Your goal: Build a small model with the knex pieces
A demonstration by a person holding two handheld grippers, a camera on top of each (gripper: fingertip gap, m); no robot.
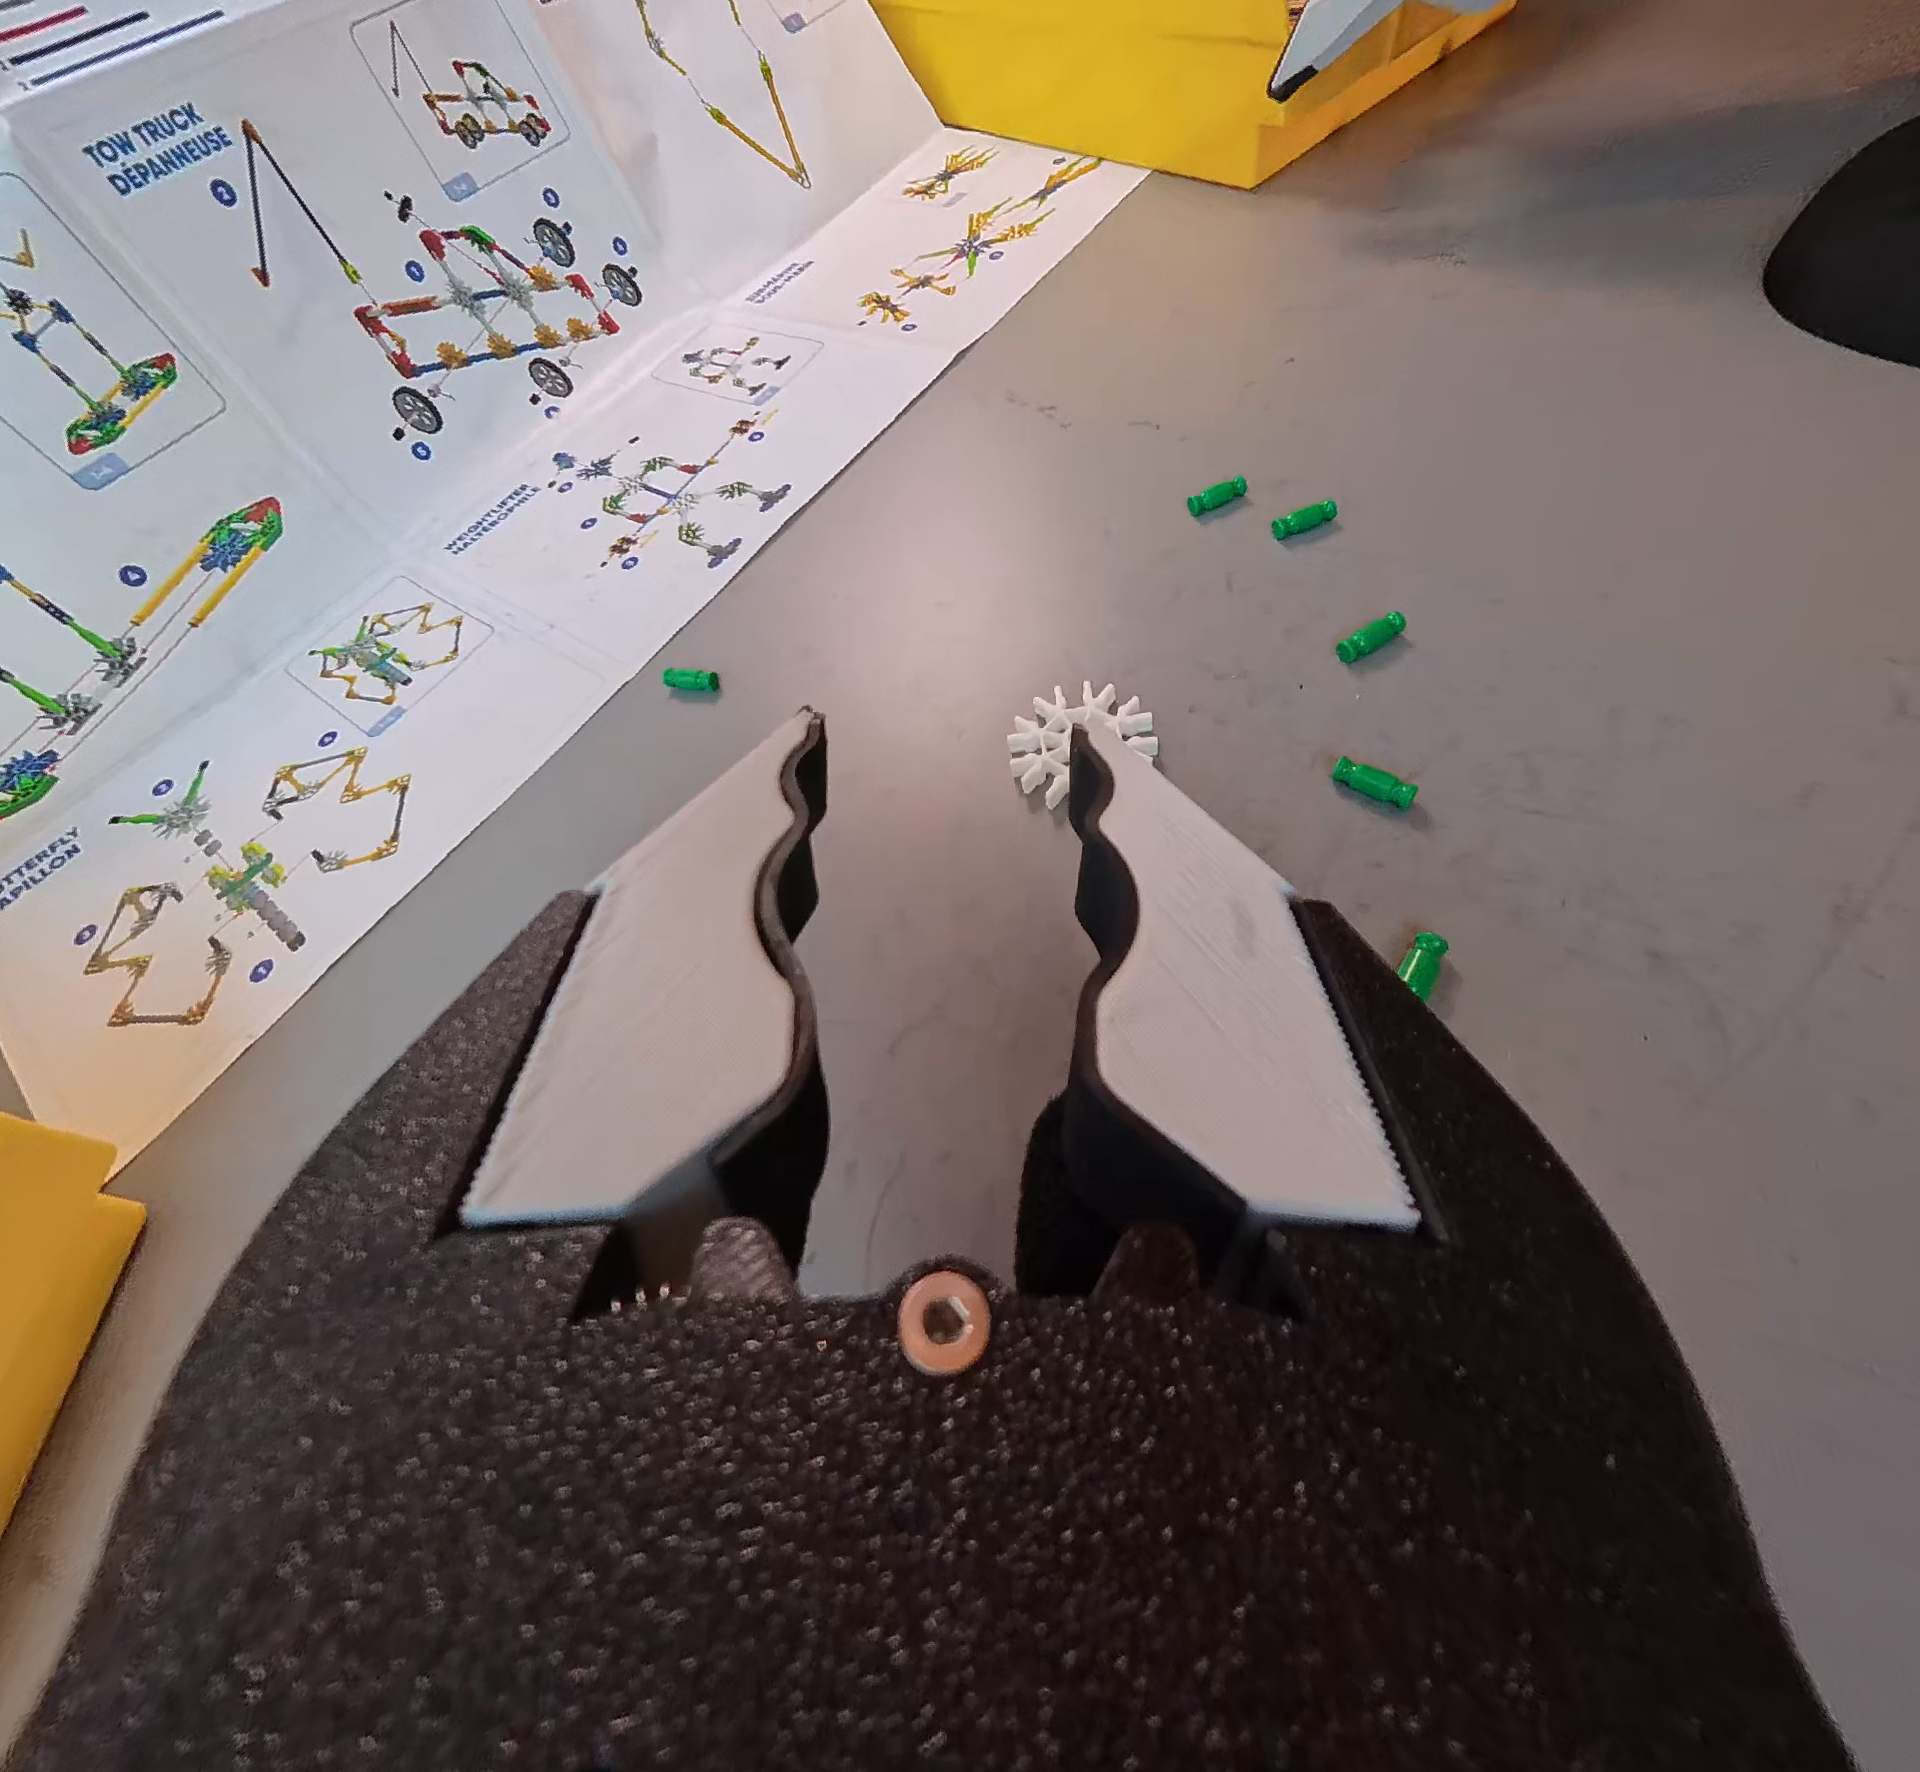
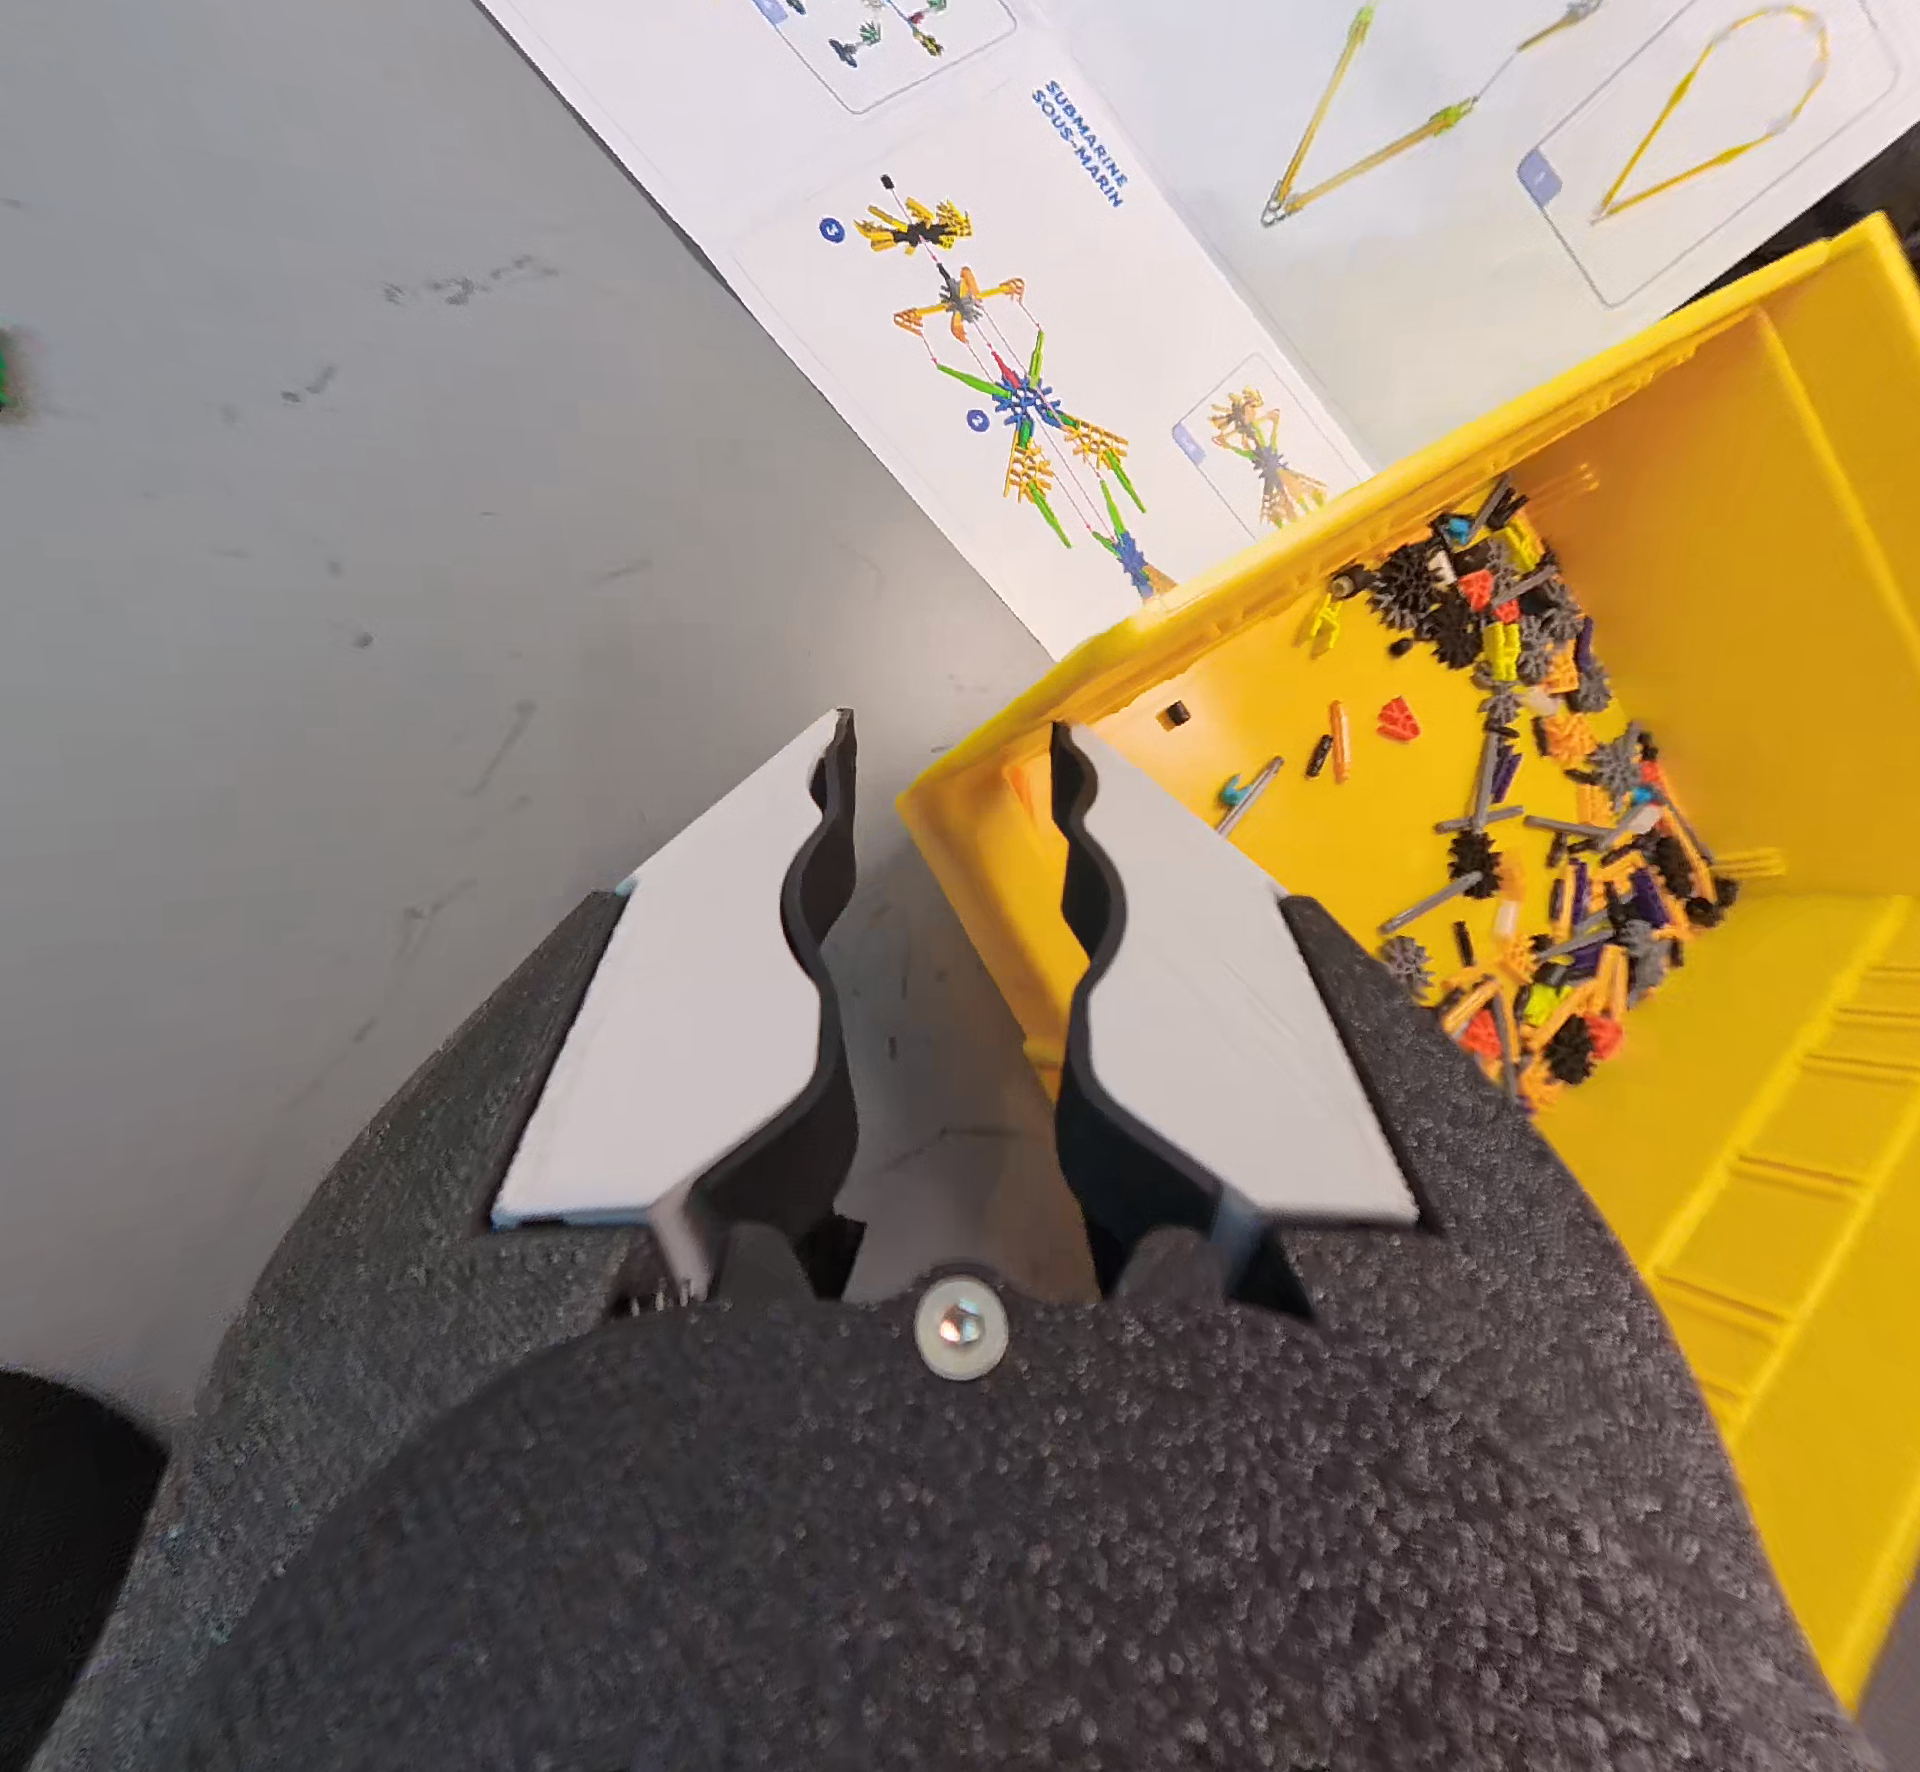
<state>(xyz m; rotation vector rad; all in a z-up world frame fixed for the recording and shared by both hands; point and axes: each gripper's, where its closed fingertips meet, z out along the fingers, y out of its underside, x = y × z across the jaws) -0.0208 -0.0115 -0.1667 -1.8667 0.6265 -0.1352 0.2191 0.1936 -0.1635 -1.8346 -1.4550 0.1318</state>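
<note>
Left claw [image 1: 945, 735] agape beside white connector [image 1: 1075, 735]

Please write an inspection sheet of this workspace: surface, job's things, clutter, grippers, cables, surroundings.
Surface: grey table, scuffed.
Job's things: white snowflake-shaped connector on the table at the left gripper's right fingertip; six small green rods scattered around it; yellow bin with a pile of mixed small building pieces.
Clutter: unfolded instruction sheet beside the bin; a yellow object at the left edge.
Grippers: left gripper open, empty, low over the table; right gripper open, empty, above the bin's near corner.
Cables: nothing seen.
Surroundings: a dark shape at the right edge, unclear.
</note>
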